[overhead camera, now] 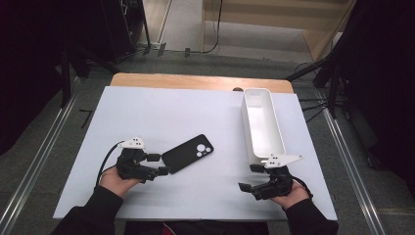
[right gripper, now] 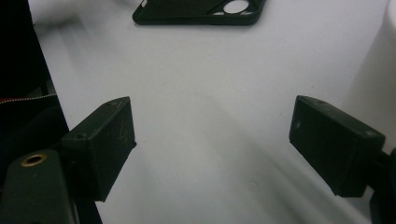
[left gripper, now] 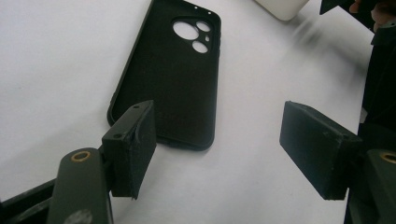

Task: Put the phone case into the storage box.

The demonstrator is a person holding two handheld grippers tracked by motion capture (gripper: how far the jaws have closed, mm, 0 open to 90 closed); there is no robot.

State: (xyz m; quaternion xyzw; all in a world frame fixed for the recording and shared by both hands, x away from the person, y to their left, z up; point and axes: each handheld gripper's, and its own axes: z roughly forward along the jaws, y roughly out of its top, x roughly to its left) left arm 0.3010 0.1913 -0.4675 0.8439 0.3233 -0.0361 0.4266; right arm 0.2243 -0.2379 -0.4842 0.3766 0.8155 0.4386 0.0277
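Left tongs (left gripper: pixel 217 149) wide open, empty, one pad overlapping black phone case (left gripper: pixel 173 74); right tongs (right gripper: pixel 212 147) likewise.

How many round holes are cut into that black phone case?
3, clustered at the far corner of the phone case as seen in the left gripper view: a large one, a smaller one beside it, and another just below.
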